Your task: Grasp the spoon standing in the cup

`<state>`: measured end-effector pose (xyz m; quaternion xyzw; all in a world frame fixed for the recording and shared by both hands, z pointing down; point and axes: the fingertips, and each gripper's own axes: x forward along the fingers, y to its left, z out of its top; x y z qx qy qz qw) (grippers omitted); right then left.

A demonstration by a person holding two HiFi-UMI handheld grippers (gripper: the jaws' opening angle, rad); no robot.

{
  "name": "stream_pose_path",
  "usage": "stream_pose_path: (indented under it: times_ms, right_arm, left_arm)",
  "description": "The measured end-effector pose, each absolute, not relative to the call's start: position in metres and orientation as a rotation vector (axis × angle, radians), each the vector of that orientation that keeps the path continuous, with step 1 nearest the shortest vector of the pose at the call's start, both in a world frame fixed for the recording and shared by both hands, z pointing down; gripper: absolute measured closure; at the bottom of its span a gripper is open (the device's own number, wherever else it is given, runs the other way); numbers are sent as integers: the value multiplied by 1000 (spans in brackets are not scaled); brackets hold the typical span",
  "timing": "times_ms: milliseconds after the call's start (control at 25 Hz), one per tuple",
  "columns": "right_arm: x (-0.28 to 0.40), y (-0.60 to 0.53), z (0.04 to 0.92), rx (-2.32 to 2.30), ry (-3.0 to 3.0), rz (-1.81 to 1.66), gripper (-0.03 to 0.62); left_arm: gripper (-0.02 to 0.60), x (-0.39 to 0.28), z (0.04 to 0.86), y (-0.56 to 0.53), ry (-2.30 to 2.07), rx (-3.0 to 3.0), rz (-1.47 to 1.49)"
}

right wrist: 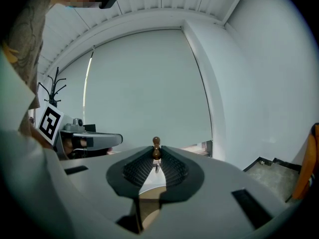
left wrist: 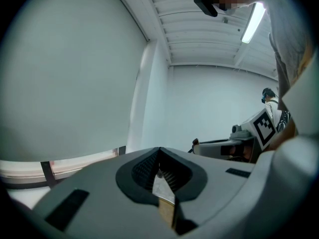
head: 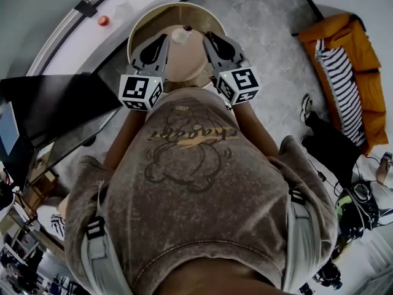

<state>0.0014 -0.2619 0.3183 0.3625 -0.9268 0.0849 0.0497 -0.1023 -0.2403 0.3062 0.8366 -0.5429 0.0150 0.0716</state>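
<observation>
A white cup (head: 180,36) stands on a round wooden table (head: 142,23) at the top of the head view. The spoon's brown beaded handle end (right wrist: 156,147) pokes out just past the tips of my right gripper (right wrist: 156,156), whose jaws are shut on the handle. In the head view the right gripper (head: 207,36) reaches in from the right, its tip beside the cup. My left gripper (head: 163,40) hangs to the left of the cup. In its own view the left gripper (left wrist: 159,156) is shut, with nothing seen between its pads.
A black desk (head: 55,100) lies at the left. An orange sofa (head: 356,54) with a striped cloth stands at the right. Another person's legs (head: 325,141) show at the right. A small red object (head: 103,21) sits near the wall, left of the table.
</observation>
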Motion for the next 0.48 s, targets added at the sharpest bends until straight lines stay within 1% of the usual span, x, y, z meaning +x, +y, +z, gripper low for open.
stream_pose_path:
  times_ms: [480]
  right_arm:
    - [-4, -262, 317, 1085, -2836, 268, 534]
  left_arm:
    - [565, -102, 311, -239, -1621, 2511, 54]
